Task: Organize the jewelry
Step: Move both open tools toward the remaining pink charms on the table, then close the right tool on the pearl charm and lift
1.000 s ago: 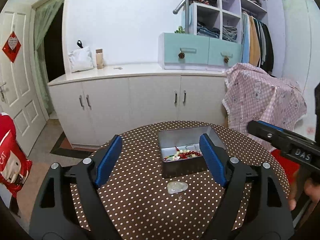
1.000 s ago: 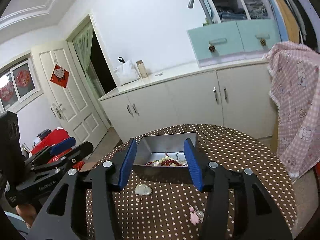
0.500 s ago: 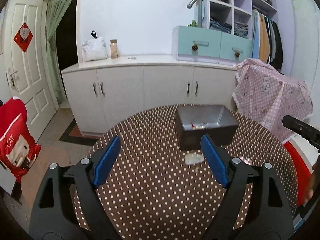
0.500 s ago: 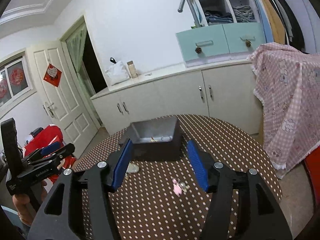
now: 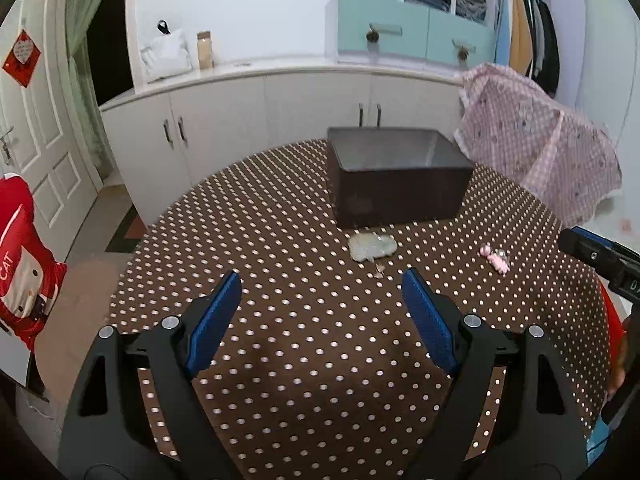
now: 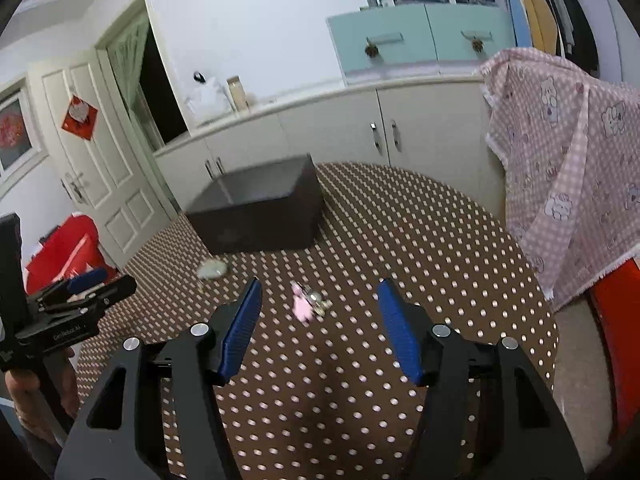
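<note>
On the round table (image 5: 280, 240), which is covered with a brown cloth dotted in white, a dark rectangular metal box (image 5: 396, 184) is seen standing toward the far side, open at the top; its grey inner walls are visible, but its contents are hidden from both views. Just in front of the box, nearly touching its near wall, a pale, translucent greenish pendant (image 5: 372, 246) of flattened, irregular shape is laid flat on the cloth, with a small light fragment just beside it on the near side. To the right of the pendant and a little farther from the box, a small pink charm (image 6: 302, 306) is found, with a tiny cluster of silvery metal pieces touching it; finer detail is lost to blur.

The left gripper (image 5: 322, 292) is held well in front of the box, its blue-padded jaws spread wide with nothing but bare cloth between them. The right gripper (image 6: 318, 302) is held in front of the box and to its right, jaws parted and widening; the pink charm is framed between the blue pads, beyond the tips, and is touched by neither. Behind the box, white cabinets (image 5: 240, 120) are seen, and to its right a pink checked cloth (image 5: 540, 144) is draped.
</note>
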Demonstrator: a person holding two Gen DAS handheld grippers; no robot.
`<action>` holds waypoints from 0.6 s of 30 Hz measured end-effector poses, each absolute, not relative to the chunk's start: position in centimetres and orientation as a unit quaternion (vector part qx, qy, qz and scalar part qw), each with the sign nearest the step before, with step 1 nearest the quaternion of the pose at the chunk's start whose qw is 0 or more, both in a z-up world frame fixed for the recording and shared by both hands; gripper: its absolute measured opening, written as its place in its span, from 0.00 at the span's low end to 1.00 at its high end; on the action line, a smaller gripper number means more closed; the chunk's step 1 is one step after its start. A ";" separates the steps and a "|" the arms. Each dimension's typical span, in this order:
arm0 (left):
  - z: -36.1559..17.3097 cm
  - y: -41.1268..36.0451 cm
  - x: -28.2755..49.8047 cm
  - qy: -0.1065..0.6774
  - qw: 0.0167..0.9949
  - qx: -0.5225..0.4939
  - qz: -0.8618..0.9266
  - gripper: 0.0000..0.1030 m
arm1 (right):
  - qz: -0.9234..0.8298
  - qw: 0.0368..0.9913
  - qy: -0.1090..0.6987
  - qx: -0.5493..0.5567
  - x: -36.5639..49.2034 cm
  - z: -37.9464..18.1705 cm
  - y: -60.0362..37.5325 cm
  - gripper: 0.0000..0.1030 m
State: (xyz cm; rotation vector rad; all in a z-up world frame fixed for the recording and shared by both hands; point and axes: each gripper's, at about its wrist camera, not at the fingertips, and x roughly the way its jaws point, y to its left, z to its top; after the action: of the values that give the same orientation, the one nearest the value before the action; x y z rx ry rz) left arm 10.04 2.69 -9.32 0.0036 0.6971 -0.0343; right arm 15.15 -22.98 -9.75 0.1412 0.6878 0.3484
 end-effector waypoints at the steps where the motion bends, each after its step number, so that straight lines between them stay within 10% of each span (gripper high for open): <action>1: -9.5 2.6 10.3 0.345 0.938 0.002 -0.019 0.79 | 0.170 0.922 0.341 0.067 15.2 -10.1 -23.0 0.56; 18: -11.9 0.6 13.1 0.381 0.924 0.013 -0.041 0.79 | 0.151 0.906 0.393 -0.041 18.6 -12.2 -20.1 0.46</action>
State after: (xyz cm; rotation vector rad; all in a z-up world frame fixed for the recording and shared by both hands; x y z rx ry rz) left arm 13.05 0.63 -11.88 0.0276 0.7823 -0.0841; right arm 18.58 -20.07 -12.25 -0.0837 0.8126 0.3122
